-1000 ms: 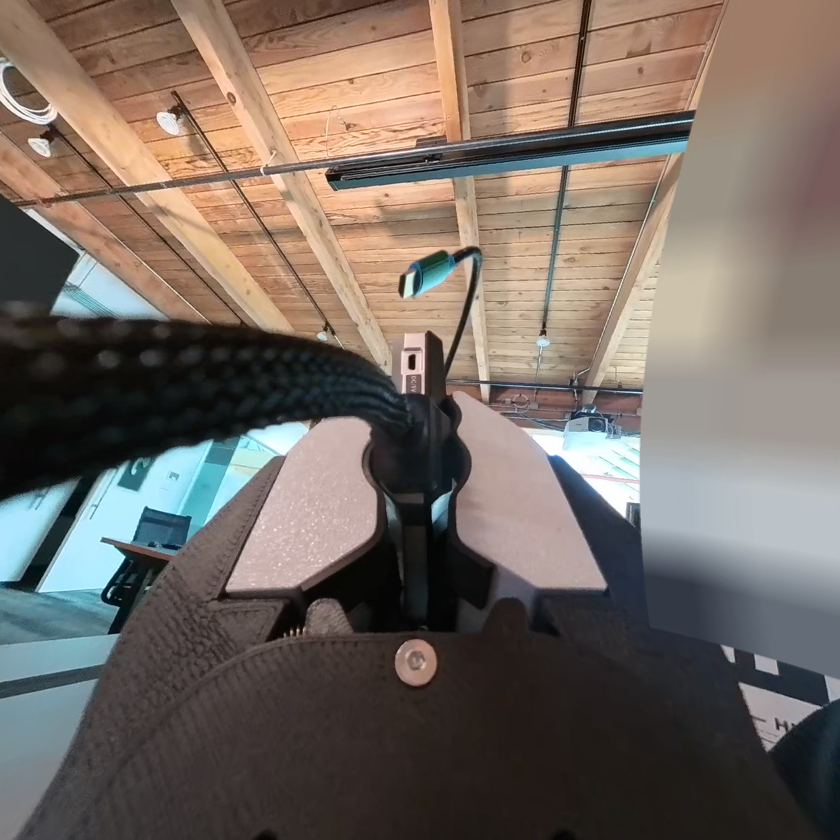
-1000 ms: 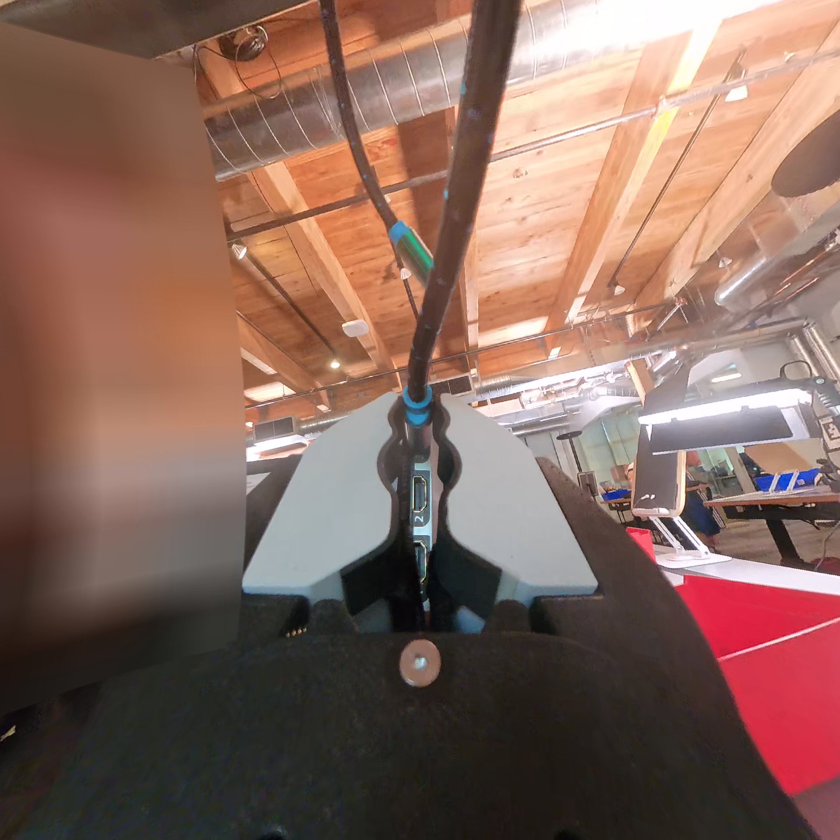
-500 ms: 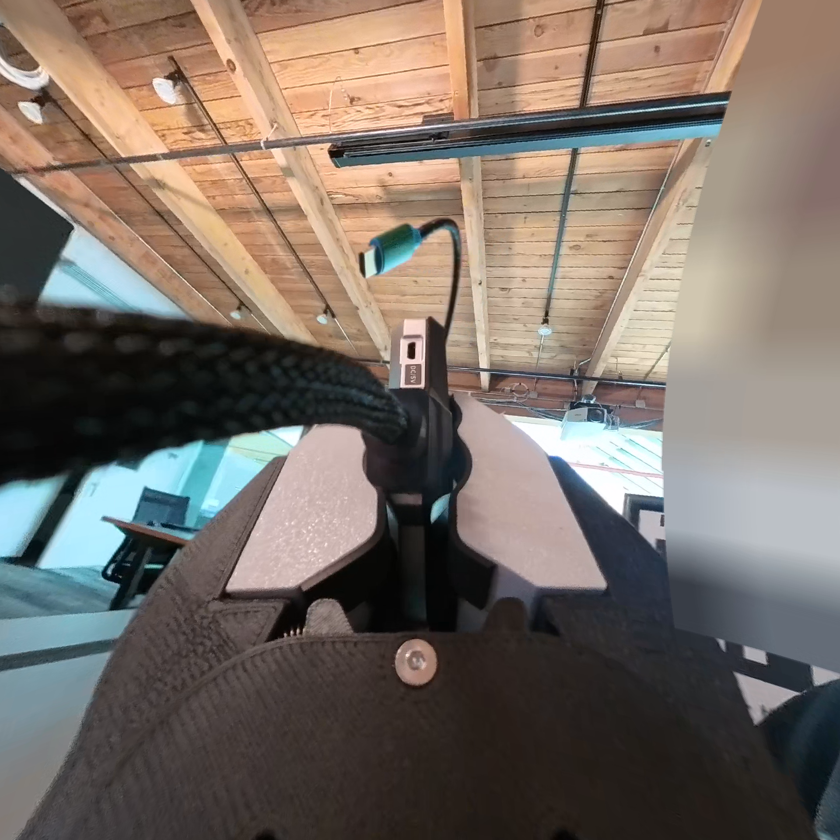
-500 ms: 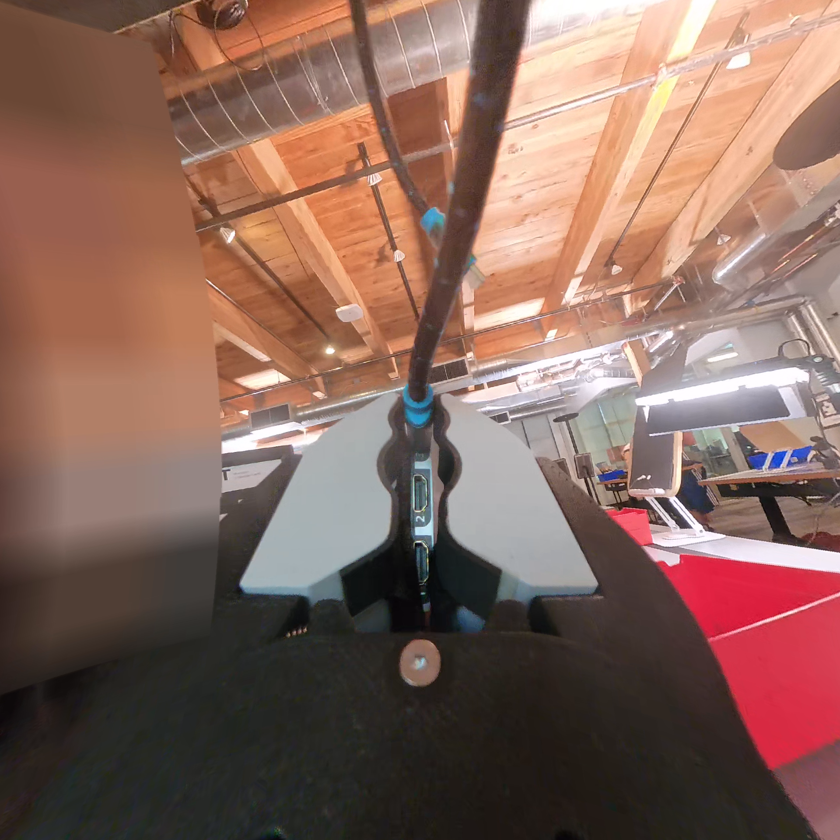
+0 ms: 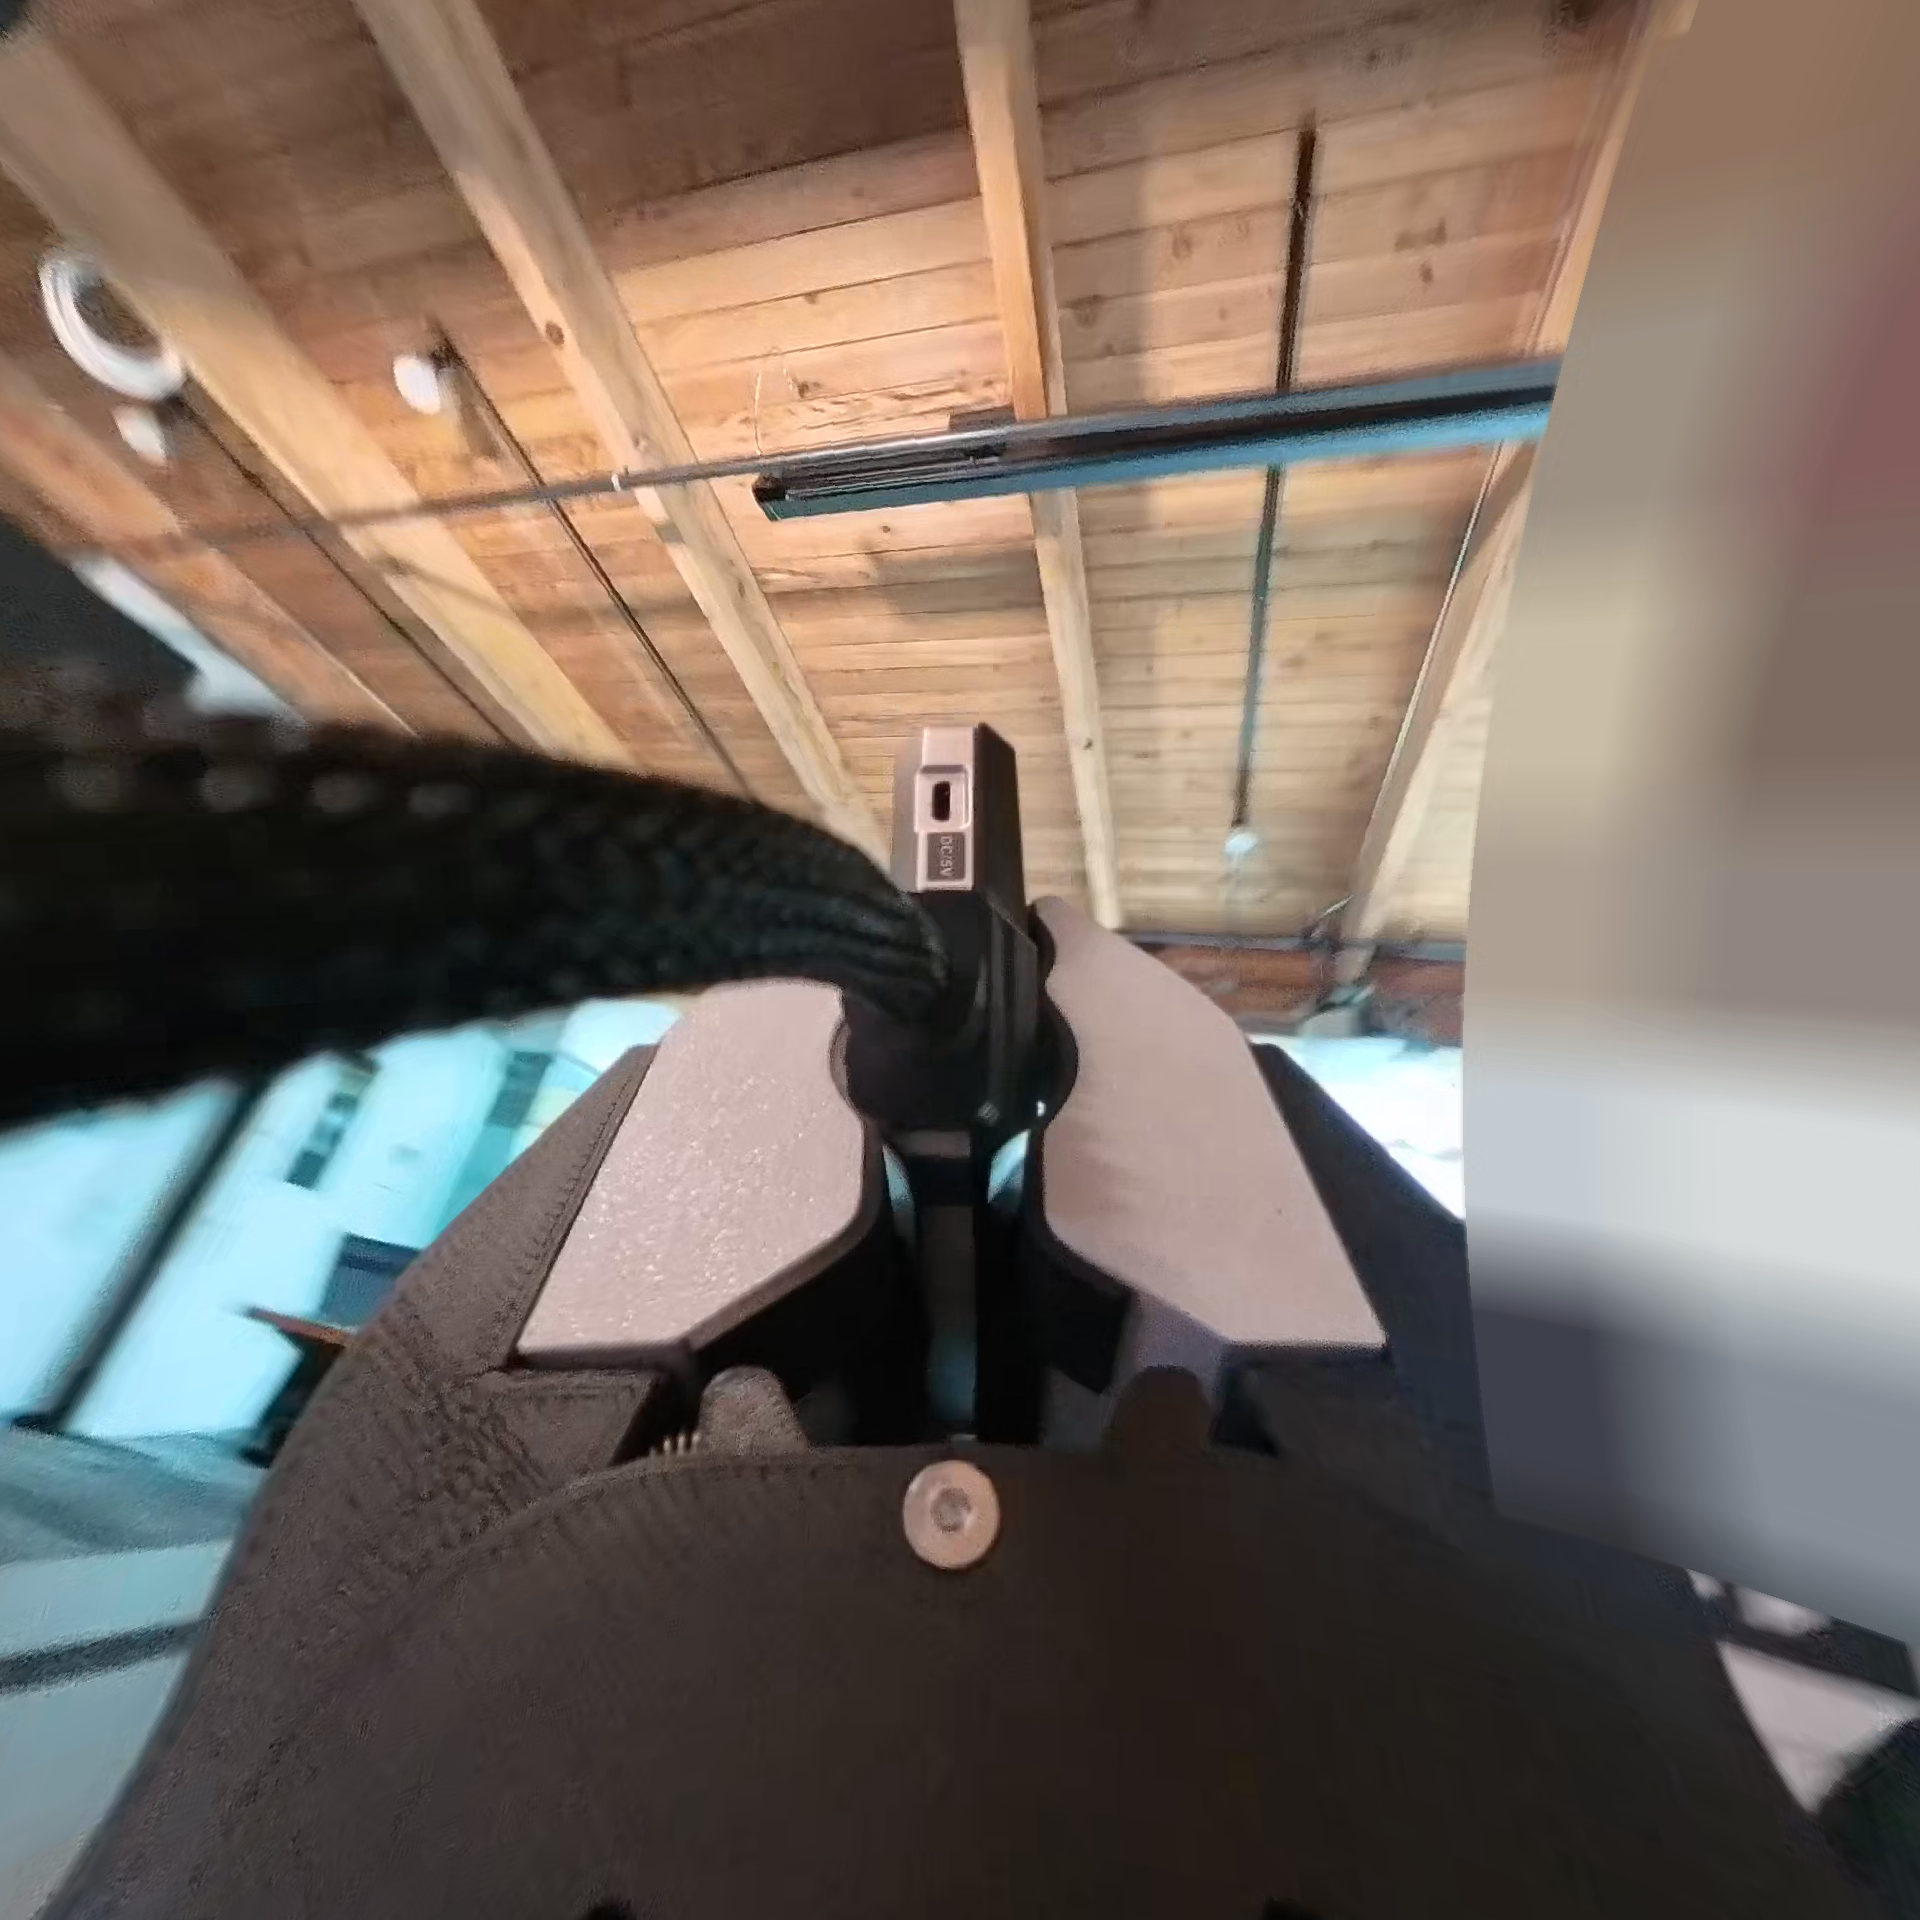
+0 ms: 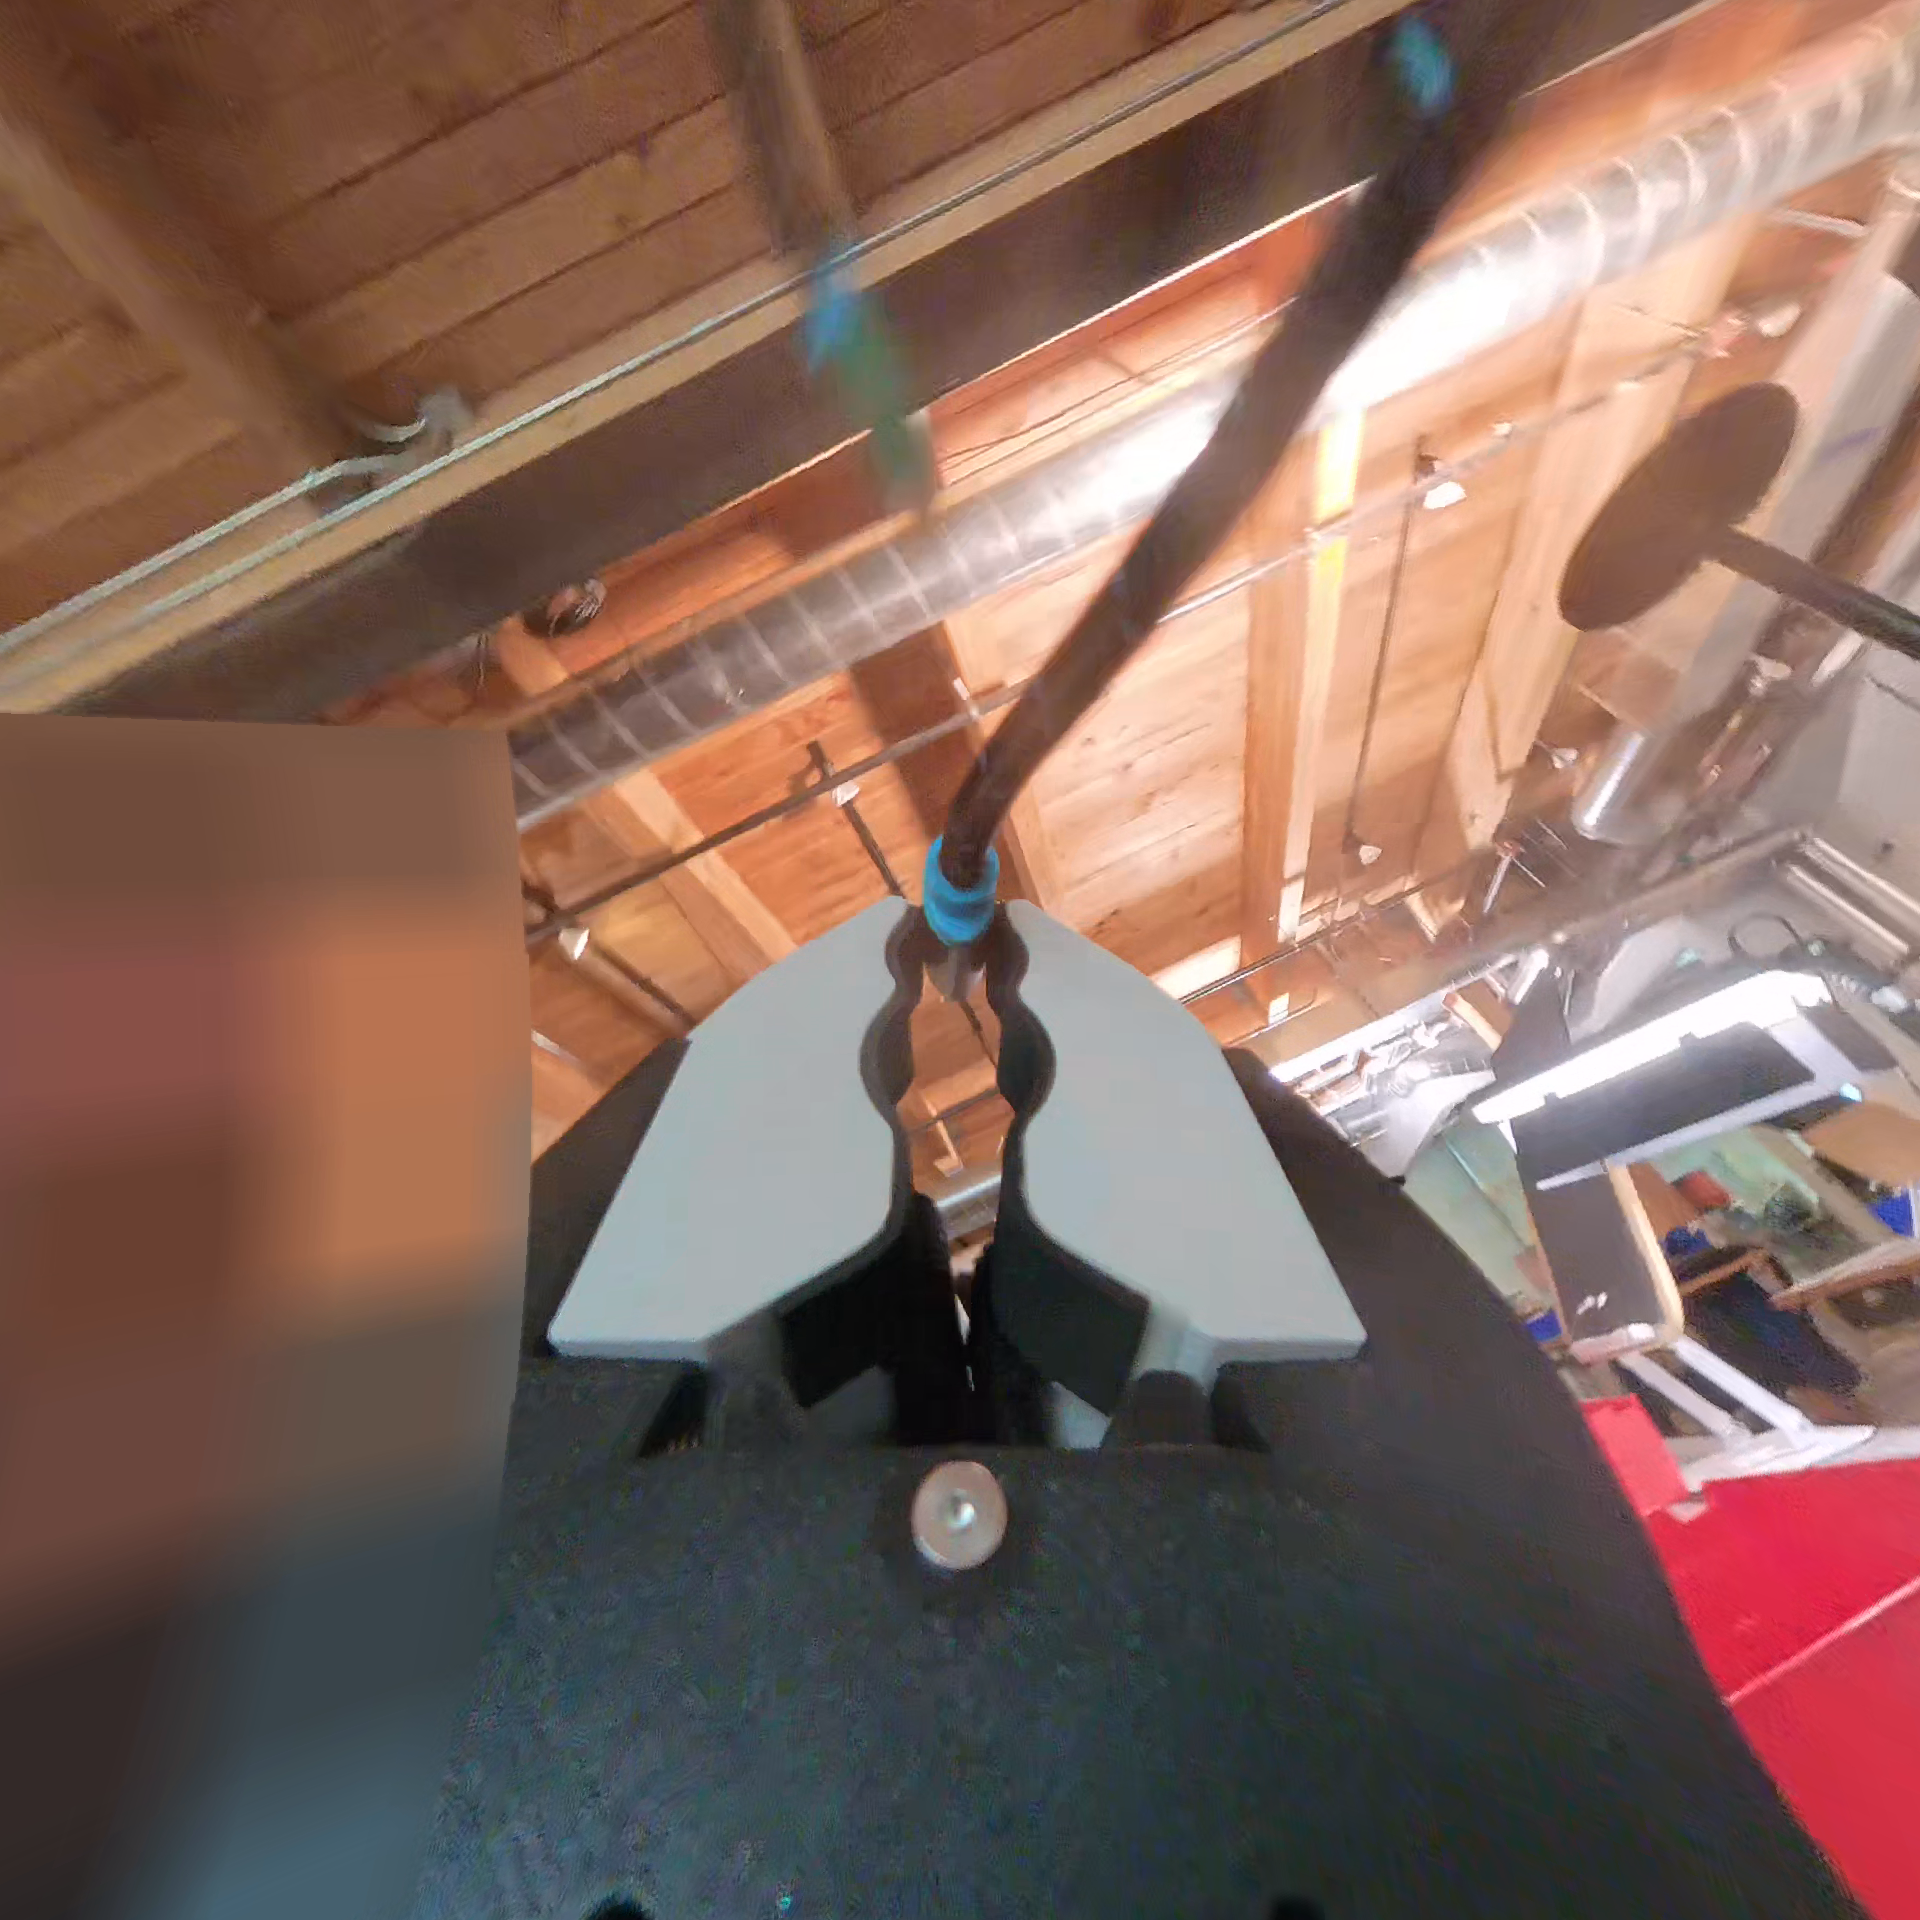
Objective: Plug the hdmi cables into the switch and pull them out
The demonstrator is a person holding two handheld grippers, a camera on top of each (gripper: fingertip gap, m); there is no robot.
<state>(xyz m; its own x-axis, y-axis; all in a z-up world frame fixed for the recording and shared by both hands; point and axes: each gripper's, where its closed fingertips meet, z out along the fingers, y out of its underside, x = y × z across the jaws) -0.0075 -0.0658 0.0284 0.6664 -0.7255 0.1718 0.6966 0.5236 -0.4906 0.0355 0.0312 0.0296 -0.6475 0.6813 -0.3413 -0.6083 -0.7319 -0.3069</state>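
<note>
Left gripper (image 5: 961, 961) clamps the slim black switch (image 5: 961, 821) upright, one thick braided cable (image 5: 436, 894) curving off its side — beneath a plank-and-beam timber ceiling (image 5: 883, 260). Right gripper (image 6: 958, 935) pinches one black hdmi cable (image 6: 1195, 499) at its blue collar, below a ribbed metal duct (image 6: 1039, 540); a second blue-tipped plug (image 6: 862, 353) blurs above.

- The switch (image 5: 961, 831) is gone from between the right claw's (image 6: 958, 940) fingers; only the black cable (image 6: 1174, 540) with its blue ring is pinched at the tips.
- The loose green plug above the left claw (image 5: 997, 997) is out of sight.
</note>
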